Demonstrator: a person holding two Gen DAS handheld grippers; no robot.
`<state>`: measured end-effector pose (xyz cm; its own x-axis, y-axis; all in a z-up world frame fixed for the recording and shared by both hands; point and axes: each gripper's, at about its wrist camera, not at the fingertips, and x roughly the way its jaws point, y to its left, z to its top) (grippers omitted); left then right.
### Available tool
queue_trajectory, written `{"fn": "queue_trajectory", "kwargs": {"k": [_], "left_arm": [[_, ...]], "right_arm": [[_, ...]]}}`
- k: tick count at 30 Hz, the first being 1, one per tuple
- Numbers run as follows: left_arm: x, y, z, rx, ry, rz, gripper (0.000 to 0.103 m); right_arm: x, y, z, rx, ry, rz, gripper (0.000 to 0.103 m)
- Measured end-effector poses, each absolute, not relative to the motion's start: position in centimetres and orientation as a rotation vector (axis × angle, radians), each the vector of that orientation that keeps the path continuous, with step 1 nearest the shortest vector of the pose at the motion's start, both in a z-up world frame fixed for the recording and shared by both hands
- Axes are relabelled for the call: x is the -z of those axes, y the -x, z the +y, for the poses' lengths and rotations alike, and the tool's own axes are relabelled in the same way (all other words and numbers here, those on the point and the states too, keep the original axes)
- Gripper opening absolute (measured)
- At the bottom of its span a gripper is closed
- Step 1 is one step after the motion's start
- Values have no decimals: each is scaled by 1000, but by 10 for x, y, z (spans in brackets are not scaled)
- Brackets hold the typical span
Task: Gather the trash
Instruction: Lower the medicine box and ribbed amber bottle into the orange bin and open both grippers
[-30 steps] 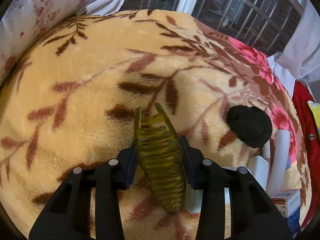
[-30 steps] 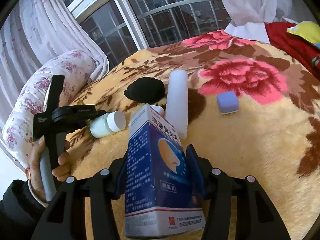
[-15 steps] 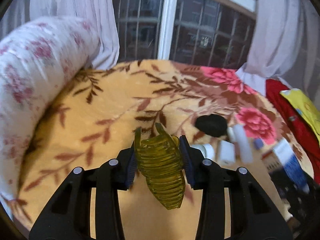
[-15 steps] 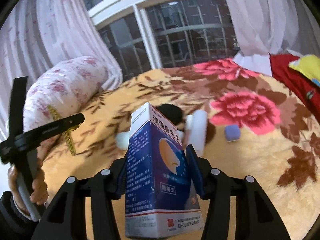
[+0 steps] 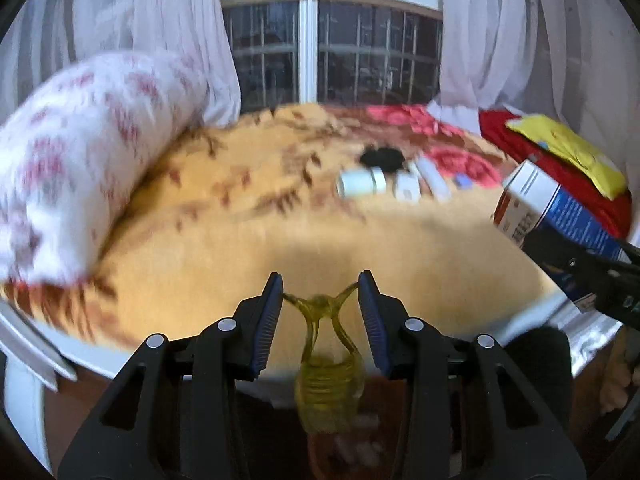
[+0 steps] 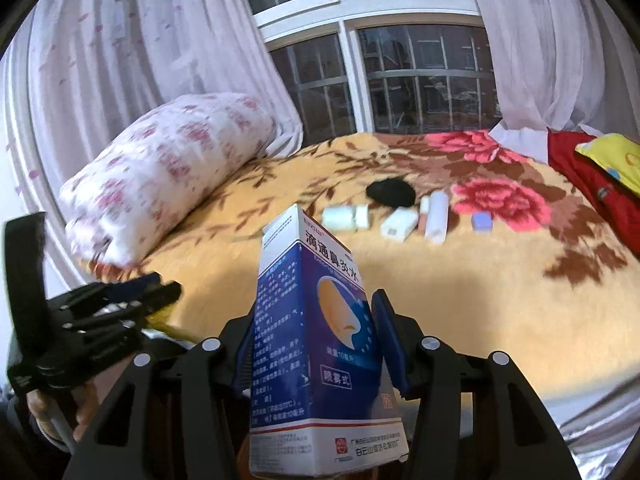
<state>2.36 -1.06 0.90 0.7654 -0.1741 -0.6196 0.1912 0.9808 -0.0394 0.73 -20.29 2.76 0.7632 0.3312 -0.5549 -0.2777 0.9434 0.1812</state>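
Left wrist: jaws clamp yellow hair claw (image 5: 326, 384); right's grip box (image 6: 320, 344).

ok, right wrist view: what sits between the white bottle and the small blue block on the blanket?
In the right wrist view, between the white bottle and the blue block lie a white box and a white tube; the black object sits behind them.

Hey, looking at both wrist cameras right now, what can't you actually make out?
- Left wrist view: the yellow hair clip in the left tongs is motion-blurred; what lies beneath it is dark and smeared.
- Left wrist view: the blue box is cut off by the right tongs and the frame edge.
- Right wrist view: the small items by the black object are too small to identify.
- Right wrist view: the box's small print is unreadable.
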Motion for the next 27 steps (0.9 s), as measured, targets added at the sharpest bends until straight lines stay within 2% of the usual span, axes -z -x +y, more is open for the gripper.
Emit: {"fn": "queue_trajectory", "kwargs": {"k": [5,12,22,24,25,26,27], "left_arm": [[37,-1,-15,233,-39,775,39],[92,6,-27,283,-90,915,39],[119,0,-31,292,-90,1004,39],[120,0,-31,289,-101,1009,39],[121,0,-32,284,-108,1012,44],[122,0,-32,273,-117,1017,60],[122,0,-32,265,-121,1014,65]], "right_arm": [[10,30,-192,-318,-96,700,51],[75,37,-185,-322,-161,880,51],[109,24,-194,-323,-220,1000,52],[112,21,-191,-324,-212,1017,56],[114,20,-190,-322,-210,1025,62],[115,19,-191,-315,-213,1030,77],[115,20,-193,-308,-219,1027,80]]}}
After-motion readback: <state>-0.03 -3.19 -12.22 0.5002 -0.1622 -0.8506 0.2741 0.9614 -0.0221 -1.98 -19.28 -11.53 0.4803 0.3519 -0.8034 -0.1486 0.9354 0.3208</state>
